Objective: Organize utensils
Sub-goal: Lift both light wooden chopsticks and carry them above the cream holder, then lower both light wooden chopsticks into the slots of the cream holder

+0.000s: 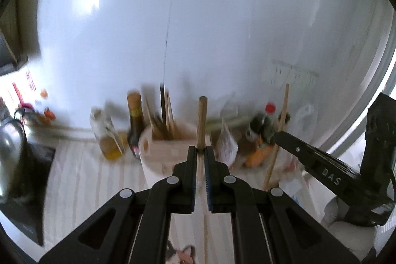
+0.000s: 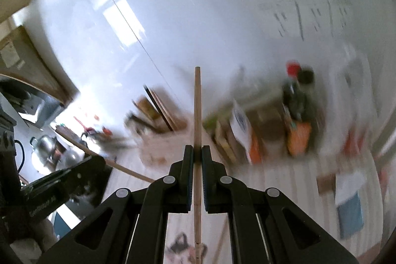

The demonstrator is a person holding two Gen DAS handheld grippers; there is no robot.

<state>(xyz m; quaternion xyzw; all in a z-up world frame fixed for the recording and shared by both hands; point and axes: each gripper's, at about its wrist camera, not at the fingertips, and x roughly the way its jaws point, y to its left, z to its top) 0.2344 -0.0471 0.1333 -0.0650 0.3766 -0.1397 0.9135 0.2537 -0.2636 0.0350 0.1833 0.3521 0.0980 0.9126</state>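
Left gripper [image 1: 201, 150]: black two-finger tool, nearest the lens in the left wrist view; jaws clamped on a wooden stick.
Left-held wooden stick [image 1: 201, 120]: thick, round-ended, standing upright out of the closed jaws, its lower length running down between the pads toward the bottom of the picture.
Right gripper [image 2: 197, 151]: black, same build; jaws pressed together on a thin wooden chopstick. Also seen from the left wrist view [image 1: 279, 135], entering from the right edge at a slant.
Right-held chopstick [image 2: 197, 115]: slender, pale wood, upright, reaching well above the fingertips and down past the pads.
Counter surface [image 1: 99, 177]: pale, faintly striped, below both tools.
Utensil holder [image 1: 163, 147]: light, round tub on the counter just beyond the left gripper's tips, holding a bundle of chopsticks [image 1: 163, 120] that lean against one another; blurred.
Dark sauce bottle [image 1: 135, 125]: tan cap, standing just left of the holder.
Oil bottle [image 1: 106, 135]: clear, yellow liquid in the lower part, left of the dark bottle.
Kettle [image 1: 10, 152]: shiny metal, far left on a dark hob.
Red-capped bottle [image 1: 269, 110]: right of the holder, among blurred packets and an orange item; details cannot be made out.
Wall [image 1: 198, 16]: white, glossy, behind everything, with a thin vertical seam.
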